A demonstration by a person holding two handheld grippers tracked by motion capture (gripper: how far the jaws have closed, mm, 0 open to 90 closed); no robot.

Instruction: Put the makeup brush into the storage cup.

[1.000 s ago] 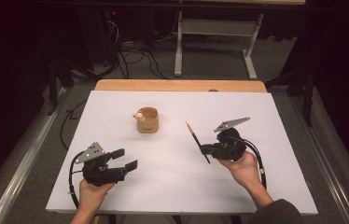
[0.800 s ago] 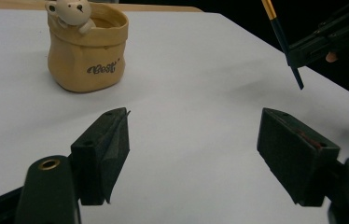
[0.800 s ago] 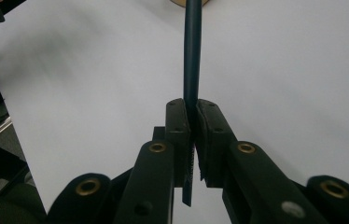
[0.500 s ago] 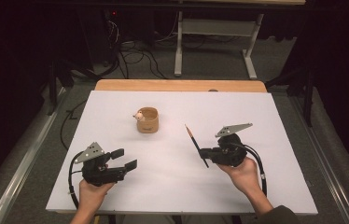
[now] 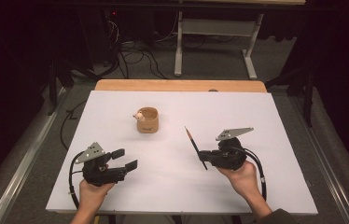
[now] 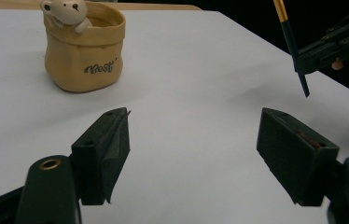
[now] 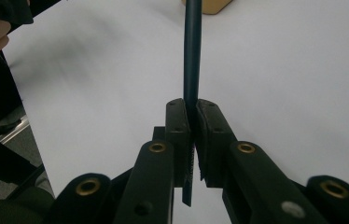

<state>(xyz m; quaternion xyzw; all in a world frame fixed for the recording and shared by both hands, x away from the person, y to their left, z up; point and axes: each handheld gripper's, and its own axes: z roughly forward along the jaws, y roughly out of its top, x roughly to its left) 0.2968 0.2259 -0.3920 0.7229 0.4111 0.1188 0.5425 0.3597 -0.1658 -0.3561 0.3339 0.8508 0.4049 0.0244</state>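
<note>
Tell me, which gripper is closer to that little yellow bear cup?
Left, narrowly. The left gripper sits open just in front of the cup; the right gripper, clamping a pencil, is off to the cup's right.

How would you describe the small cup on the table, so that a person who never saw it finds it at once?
Start at the white table and look a little left of its middle, toward the far edge. There stands the cup, alone, apart from both grippers. It is tan and shaped like a soft sack, with dark lettering on its side and a small pale bear figure on its rim.
</note>
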